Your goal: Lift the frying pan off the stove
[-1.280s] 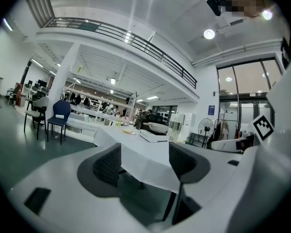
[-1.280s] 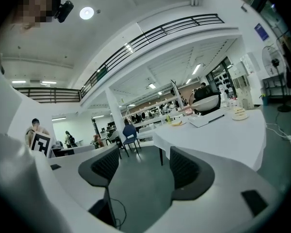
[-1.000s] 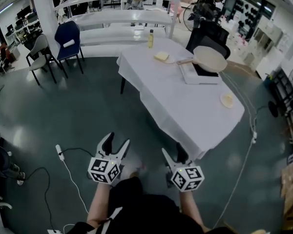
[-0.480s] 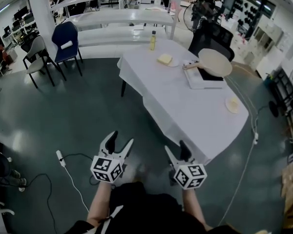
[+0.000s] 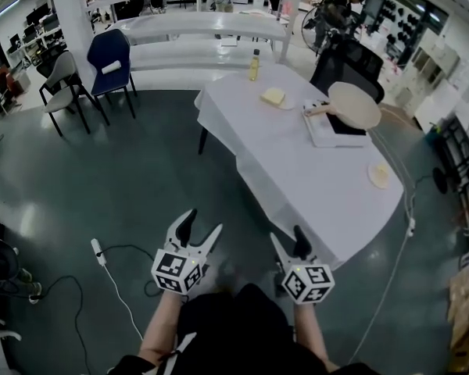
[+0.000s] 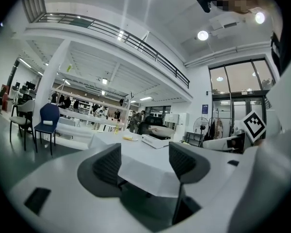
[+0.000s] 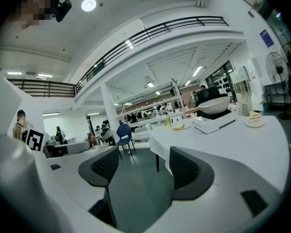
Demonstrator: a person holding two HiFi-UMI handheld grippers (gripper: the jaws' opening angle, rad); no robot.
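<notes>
Holds the left gripper (image 5: 201,225) and the right gripper (image 5: 288,239) side by side, low and close in front of the body, both pointing forward. Grips each from behind – left forearm (image 5: 159,326) and right forearm (image 5: 309,336) trailing straight back from the marker cubes. Spreads both sets of jaws wide – nothing between the ribbed pads (image 6: 108,165) on either one.

Bright even ceiling lighting, soft shadows, strong fisheye edge distortion, dark vignetted corners

The white-clothed counter (image 5: 293,174) bears a stove (image 5: 322,134) at 1 o'clock, a bottle (image 5: 254,66) at 11, a yellow block (image 5: 273,97) at 12 and a plate (image 5: 380,176) at 4.
</notes>
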